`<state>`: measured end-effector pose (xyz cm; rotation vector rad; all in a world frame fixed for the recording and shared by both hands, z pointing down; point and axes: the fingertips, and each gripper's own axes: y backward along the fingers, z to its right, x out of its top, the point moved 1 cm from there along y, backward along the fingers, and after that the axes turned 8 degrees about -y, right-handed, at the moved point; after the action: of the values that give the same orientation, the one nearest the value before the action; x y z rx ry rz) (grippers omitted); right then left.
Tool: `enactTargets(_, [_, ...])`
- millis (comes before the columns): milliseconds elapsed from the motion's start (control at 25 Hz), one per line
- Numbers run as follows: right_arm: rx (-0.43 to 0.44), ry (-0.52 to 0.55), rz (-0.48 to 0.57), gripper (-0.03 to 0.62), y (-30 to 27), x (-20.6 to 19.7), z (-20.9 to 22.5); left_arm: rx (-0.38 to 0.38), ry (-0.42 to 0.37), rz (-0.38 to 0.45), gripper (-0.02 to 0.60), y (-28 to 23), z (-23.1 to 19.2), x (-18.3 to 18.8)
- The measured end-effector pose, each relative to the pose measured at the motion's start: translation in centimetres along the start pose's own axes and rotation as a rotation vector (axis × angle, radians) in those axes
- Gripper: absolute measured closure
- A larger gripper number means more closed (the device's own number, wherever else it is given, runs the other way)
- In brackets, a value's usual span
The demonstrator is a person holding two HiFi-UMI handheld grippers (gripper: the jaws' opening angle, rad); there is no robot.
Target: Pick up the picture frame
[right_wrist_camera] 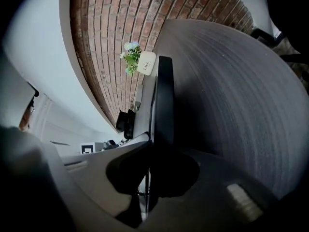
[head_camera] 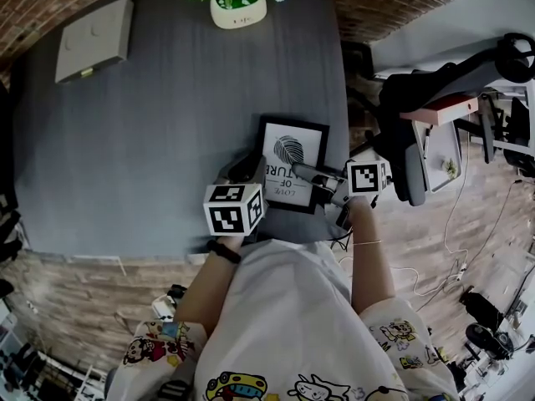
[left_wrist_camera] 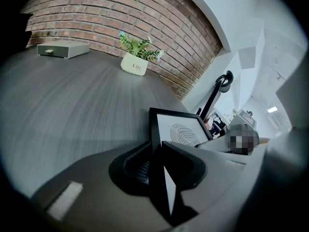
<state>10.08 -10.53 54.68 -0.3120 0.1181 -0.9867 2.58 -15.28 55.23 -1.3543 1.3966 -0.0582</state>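
- Count on the grey counter (head_camera: 167, 124): one picture frame (head_camera: 292, 153), one potted plant (head_camera: 238, 11) and one flat grey box (head_camera: 94, 38).
- Two grippers work the frame, one in each of the person's hands, each carrying one cube with square markers.
- The picture frame is black with a white print. It sits at the near right part of the counter, just in front of the person and well apart from the plant and the box at the far side.
- Its long axis runs away from the person, leaning a little to the right in the head view. The fingerprint picture is at the far end and the lettering at the near end, with the printed face up.
- Whether the frame rests on the counter or is clear of it, I cannot tell.
- The left gripper (head_camera: 249, 170) is closed on the frame's left border near the near corner. In the left gripper view the black edge (left_wrist_camera: 181, 129) stands between the two jaws (left_wrist_camera: 157, 151), which are partly apart and pressed against it.
- The right gripper (head_camera: 305, 174) reaches in from the right side. In the right gripper view the frame (right_wrist_camera: 164, 100) shows edge-on, pinched between jaws (right_wrist_camera: 152, 151) that are nearly together.
- The plant's white pot (left_wrist_camera: 134, 64) stands by the brick wall (left_wrist_camera: 120, 13).
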Motion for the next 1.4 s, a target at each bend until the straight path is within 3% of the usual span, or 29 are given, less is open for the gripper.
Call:
enactTargets(160, [0.076, 0.001, 0.004, 0.577, -0.2, -0.1, -1.4, -0.003, -0.006, 0.015, 0.495, 0.0, 0.0, -0.1])
enactTargets(360, [0.094, 0.018, 0.011, 0.582, 0.1, -0.2, -2.6, -0.017, 0.016, 0.055, 0.446, 0.9, -0.3, 0.5])
enactTargets(680, [-0.001, 0.112, 0.035, 0.582, 0.8, 0.9, -3.0, 0.010, 0.016, 0.169, 0.442, 3.7, -0.8, 3.3])
enactTargets(920, [0.049, 0.152, 0.072, 0.582, 1.2, 1.1, -6.2, 0.040, -0.021, 0.251, 0.442, 6.0, -0.7, 5.6])
enactTargets(1120, [-0.003, 0.320, 0.127, 0.582, 2.7, 2.3, -7.7, 0.066, -0.052, 0.315, 0.442, 8.2, -0.7, 7.4])
enactTargets(1400, [0.009, 0.482, 0.179, 0.582, 3.8, 2.3, -12.9, 0.100, -0.112, 0.408, 0.445, 12.1, 0.0, 9.7])
